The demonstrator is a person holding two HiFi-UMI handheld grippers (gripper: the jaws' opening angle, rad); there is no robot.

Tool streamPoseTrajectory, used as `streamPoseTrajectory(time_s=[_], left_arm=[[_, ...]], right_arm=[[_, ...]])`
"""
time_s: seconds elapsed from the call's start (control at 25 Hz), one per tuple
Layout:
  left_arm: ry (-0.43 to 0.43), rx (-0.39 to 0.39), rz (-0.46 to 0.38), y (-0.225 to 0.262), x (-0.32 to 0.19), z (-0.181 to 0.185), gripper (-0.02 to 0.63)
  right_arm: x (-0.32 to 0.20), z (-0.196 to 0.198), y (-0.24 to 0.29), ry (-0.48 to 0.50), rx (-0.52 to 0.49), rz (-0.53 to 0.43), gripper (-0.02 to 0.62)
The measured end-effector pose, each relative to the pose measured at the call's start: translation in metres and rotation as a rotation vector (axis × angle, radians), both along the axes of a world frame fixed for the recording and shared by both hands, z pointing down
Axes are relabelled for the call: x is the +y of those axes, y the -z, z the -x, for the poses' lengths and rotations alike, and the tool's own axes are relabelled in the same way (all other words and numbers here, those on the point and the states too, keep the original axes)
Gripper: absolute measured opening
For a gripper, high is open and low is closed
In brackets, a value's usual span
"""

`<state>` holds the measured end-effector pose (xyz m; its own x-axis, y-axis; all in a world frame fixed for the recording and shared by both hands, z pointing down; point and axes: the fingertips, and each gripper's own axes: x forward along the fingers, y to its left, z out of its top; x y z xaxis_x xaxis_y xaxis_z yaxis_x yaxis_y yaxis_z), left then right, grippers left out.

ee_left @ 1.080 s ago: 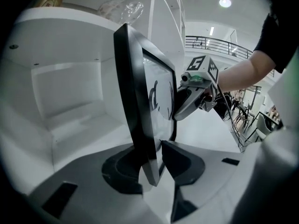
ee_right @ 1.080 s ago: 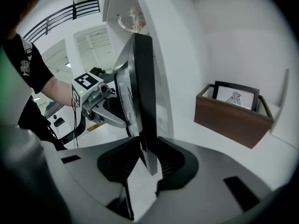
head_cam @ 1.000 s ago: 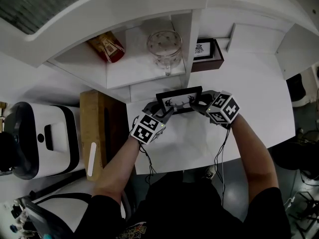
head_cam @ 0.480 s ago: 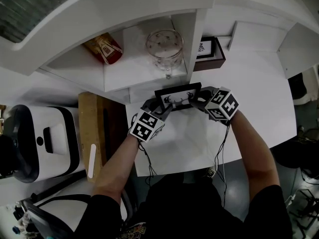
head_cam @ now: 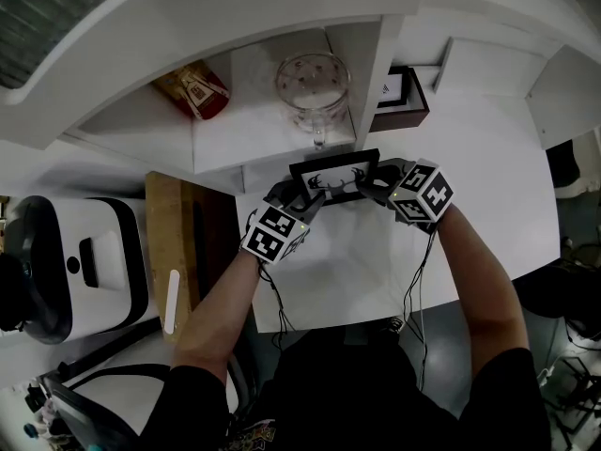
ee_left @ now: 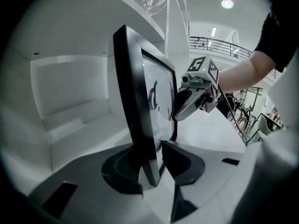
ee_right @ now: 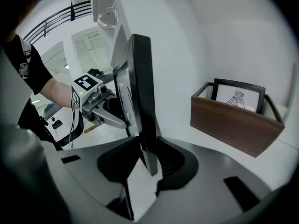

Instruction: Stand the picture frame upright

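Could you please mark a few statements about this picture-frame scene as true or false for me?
1. The left gripper and the right gripper each clamp one end of the black picture frame. True.
2. The glass mug hangs from the right gripper. False: it stands on the shelf.
3. A second picture sits in a brown wooden box. True.
4. The left gripper holds the red packet. False: it lies on the shelf, left of the mug.
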<state>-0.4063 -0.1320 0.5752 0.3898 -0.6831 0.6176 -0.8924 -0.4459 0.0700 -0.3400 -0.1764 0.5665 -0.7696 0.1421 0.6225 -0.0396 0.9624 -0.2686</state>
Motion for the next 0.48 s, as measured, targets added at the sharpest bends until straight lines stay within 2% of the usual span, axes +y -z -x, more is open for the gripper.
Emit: streamPoseTrajectory(time_s=[0.48], left_arm=[[0.001,-0.002,0.004,-0.0005,-0.0019,0.0035,0.132]], right_arm=[[-0.0007,0.0024,-0.0011,-0.024,-0.018,0.022,0.106]])
